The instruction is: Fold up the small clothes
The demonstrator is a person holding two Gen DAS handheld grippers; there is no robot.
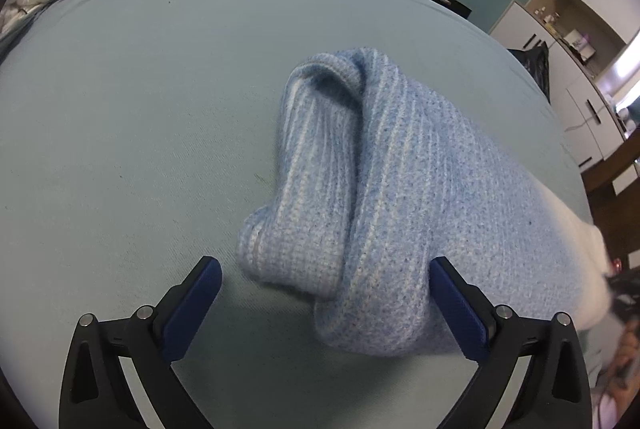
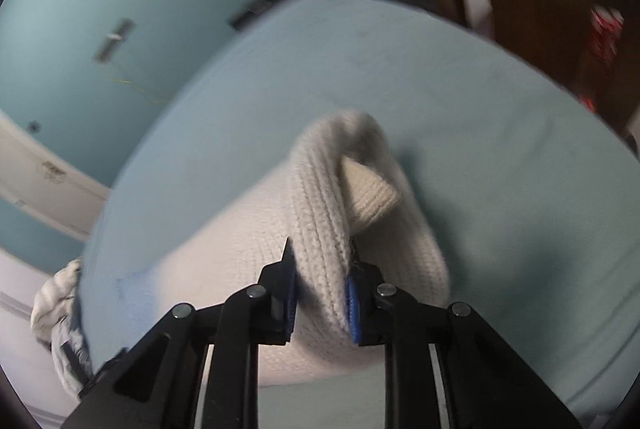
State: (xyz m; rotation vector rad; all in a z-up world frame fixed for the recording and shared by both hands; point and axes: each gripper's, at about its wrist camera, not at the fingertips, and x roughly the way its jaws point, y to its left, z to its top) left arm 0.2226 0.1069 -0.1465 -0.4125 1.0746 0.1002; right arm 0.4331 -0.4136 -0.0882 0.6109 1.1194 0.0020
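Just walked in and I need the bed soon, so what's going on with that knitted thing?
A person is folding a knitted garment on the bed with two handheld grippers. The right gripper is clamped on a fold at the garment's cream end. The left gripper stands wide open at the blue end, the fabric lying between its pads but not pinched. The garment is bunched, not yet neatly folded.
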